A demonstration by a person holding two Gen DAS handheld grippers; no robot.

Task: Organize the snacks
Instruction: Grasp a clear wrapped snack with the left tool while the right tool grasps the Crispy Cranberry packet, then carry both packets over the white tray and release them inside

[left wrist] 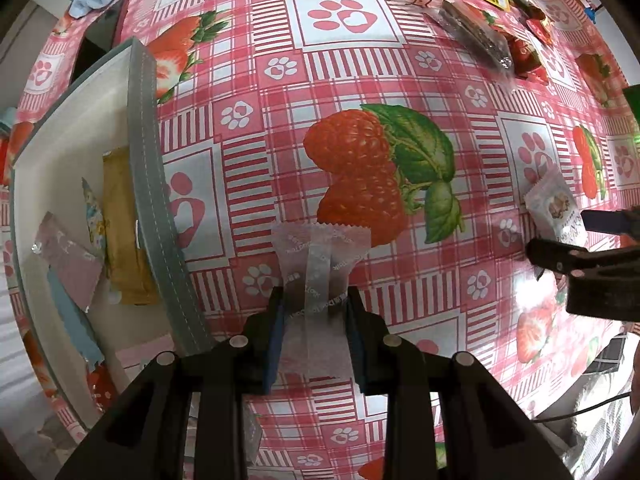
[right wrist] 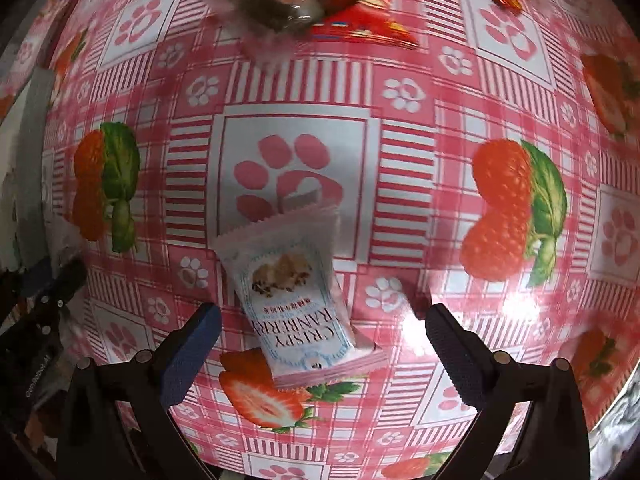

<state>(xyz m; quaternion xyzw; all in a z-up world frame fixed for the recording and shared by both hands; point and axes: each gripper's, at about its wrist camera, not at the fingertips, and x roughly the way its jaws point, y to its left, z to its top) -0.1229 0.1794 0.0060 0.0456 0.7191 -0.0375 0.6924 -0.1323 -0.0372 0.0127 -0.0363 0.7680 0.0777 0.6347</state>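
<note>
So the left tongs are clamped on a translucent snack sachet, a thin crinkly plastic thing with a zigzag-cut top edge and a folded seam running down the middle. It's pinched by its lower end between the blue pads, with the top sticking out above the tabletop, which is covered in glossy oilcloth printed with pink plaid, paw prints and strawberries.

Just left of that sits a shallow box with a grey stitched fabric rim and a smooth white bottom. Inside it lie a flat golden-brown packet, a pinkish foil packet and a pale blue one.

The right tongs are spread wide, one blue-padded finger on each side of a white cranberry crisp packet. It's a puffy pillow-shaped wrapper with serrated ends, lying flat on the tabletop, and neither finger touches it.

Farther back there's a clear wrapper with a dark bar inside, blurry, next to a shiny red packet.
</note>
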